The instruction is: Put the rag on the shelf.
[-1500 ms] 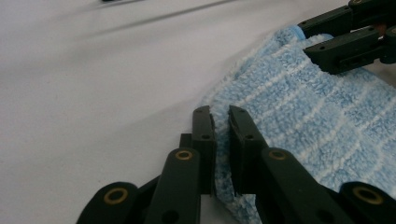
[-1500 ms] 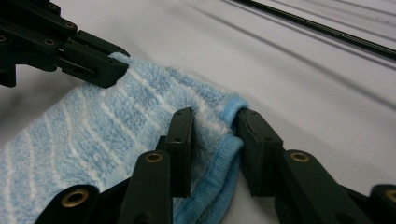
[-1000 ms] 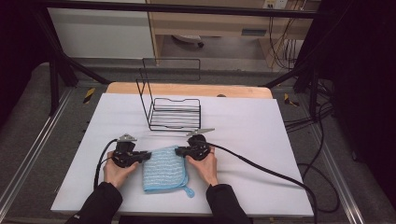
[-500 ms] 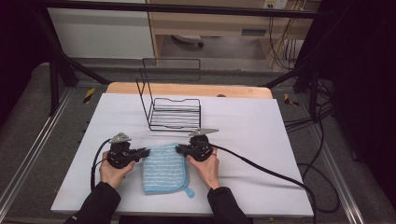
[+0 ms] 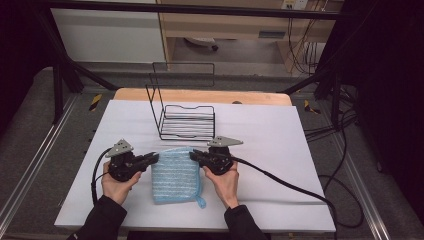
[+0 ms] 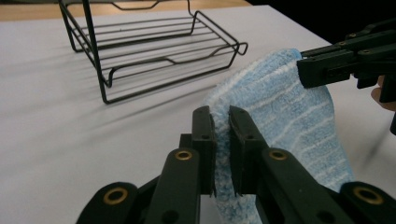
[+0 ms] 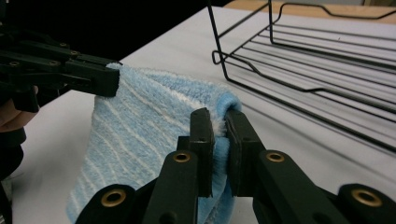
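The blue cloth (image 5: pixel 175 175) is looking soft and fluffy, like a towel, with thin white stripes. The rack (image 5: pixel 186 121) far on the table is showing thin black wire, smooth and a little shiny. The white table cover (image 5: pixel 280 150) is looking flat, smooth and matt. A strip of wood (image 5: pixel 250 97) is peeking out at the far edge. The left gripper (image 6: pixel 221 135) and right gripper (image 7: pixel 219 135) are looking like dull black plastic with small brass-coloured rings.
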Tool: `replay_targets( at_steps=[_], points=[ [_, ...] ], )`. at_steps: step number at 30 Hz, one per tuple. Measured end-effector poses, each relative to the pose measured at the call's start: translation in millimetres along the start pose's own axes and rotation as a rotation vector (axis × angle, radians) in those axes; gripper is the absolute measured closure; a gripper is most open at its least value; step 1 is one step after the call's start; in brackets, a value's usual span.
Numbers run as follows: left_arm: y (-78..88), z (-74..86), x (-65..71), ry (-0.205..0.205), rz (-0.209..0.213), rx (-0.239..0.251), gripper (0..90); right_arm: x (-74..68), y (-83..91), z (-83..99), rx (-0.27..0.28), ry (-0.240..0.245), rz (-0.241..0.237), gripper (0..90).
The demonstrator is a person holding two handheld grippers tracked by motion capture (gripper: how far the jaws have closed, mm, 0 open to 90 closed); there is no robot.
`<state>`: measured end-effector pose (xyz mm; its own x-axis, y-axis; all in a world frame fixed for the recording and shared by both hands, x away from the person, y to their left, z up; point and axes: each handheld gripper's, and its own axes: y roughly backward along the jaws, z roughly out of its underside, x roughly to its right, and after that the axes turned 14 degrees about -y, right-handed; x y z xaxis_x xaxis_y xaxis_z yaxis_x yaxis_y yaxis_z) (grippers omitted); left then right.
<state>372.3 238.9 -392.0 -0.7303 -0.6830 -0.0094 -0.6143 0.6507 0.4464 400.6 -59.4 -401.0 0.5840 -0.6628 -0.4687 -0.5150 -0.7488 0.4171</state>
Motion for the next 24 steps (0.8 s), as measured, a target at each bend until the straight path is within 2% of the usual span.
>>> replay_targets(
  at_steps=[4,13,24],
  points=[
    [4.7,-6.6,4.1,-0.016,-0.005,0.034,81.8,-5.6,10.9,-5.8,0.044,0.019,-0.009,82.9],
    [10.8,-22.1,13.3,-0.048,-0.019,0.099,81.8,-11.6,26.6,-15.7,0.095,0.050,-0.013,83.1],
    [17.5,-45.7,15.7,-0.073,-0.039,0.173,81.8,-26.0,48.8,-33.9,0.180,0.106,-0.009,83.2]
  ],
)
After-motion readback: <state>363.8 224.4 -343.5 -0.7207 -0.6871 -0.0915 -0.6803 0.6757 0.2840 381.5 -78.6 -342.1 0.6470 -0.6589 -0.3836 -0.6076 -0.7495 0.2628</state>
